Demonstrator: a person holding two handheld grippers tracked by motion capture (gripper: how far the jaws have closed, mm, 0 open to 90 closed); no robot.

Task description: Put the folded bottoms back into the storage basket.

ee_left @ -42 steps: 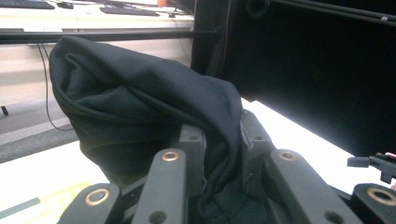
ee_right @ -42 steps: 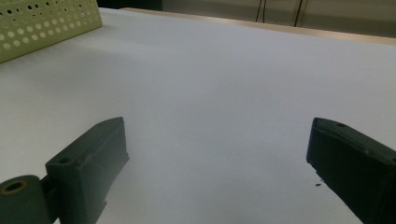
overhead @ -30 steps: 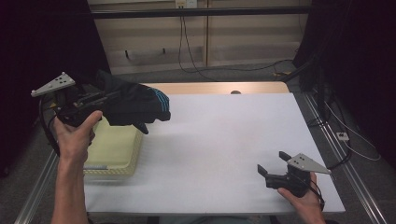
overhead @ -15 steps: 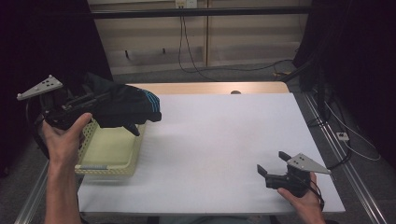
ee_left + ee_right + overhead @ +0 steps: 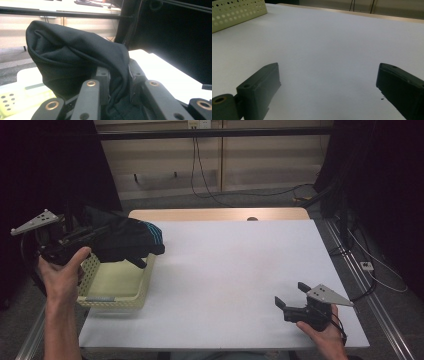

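The left gripper (image 5: 117, 100) had its two black jaws clamped on a black fabric garment (image 5: 75, 57), soft and bunched, which rose straight ahead of the jaws in a rounded fold with a thick rolled hem along its top. In the high view the same garment (image 5: 122, 240) showed bright blue stripes at the end farthest from the jaws and hung in the air above the far part of a pale yellow perforated plastic basket (image 5: 112, 287), not touching it as far as could be told; a dark corner of cloth drooped over the basket's right-hand wall. Below and left of those jaws lay the basket's rim with its round holes (image 5: 6, 100). The right gripper (image 5: 292, 300) rested low near the table's near right corner, its jaws wide apart with nothing between them. Ahead of these jaws the white table top (image 5: 332, 42) ran bare and flat to its far wooden edge, and the basket's wall (image 5: 237, 12) stood well off, up and to the left of the jaws.
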